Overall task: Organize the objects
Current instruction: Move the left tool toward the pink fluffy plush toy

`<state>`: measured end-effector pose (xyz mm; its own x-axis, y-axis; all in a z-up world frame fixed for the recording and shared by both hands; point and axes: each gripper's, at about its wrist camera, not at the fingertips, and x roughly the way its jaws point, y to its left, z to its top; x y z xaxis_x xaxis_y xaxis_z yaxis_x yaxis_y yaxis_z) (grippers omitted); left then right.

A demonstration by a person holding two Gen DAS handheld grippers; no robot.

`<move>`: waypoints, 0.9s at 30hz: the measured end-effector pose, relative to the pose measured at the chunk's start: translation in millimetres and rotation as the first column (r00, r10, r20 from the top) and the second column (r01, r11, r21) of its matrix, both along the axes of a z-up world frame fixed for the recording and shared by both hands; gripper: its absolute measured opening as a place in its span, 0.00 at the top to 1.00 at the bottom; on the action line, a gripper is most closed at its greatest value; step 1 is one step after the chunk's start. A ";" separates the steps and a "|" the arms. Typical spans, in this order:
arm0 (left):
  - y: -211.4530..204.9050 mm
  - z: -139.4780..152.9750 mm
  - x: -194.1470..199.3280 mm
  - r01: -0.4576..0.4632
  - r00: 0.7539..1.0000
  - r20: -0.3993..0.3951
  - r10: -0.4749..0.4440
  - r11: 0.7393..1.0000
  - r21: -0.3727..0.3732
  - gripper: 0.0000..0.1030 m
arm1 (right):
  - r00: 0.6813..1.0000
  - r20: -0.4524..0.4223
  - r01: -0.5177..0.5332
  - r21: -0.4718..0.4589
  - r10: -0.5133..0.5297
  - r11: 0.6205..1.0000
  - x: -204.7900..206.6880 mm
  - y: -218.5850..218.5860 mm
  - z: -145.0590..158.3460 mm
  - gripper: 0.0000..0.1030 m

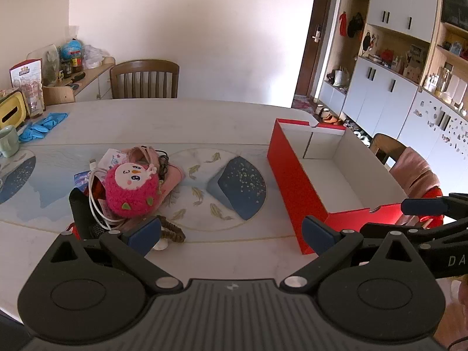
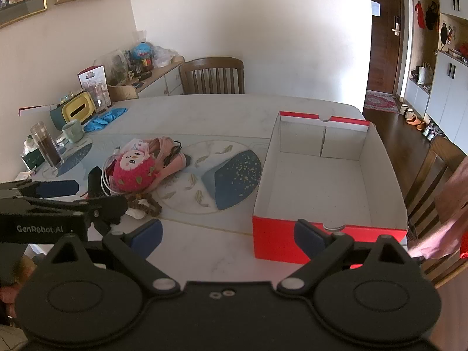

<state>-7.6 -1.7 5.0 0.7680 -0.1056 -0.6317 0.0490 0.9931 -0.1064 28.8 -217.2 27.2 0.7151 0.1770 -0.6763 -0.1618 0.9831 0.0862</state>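
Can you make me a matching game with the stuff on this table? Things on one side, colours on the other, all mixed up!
Things:
1. box
2. fluffy toy
3. gloves
4. cable

Colours:
A. white
B. pink with a white face
C. red outside, white inside
D. blue

Right pairs: 1-C, 2-B, 3-D, 4-A
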 end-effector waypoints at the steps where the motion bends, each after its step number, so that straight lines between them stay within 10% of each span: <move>1: -0.6 0.5 -0.2 0.004 1.000 0.001 -0.004 1.000 -0.002 0.00 | 1.000 0.000 0.002 0.002 -0.002 1.000 0.2 -0.3 0.2 0.06; 27: -9.9 0.7 -2.4 0.027 1.000 -0.001 -0.027 1.000 -0.006 0.00 | 1.000 0.014 0.015 -0.001 -0.015 1.000 -3.6 0.4 0.8 0.06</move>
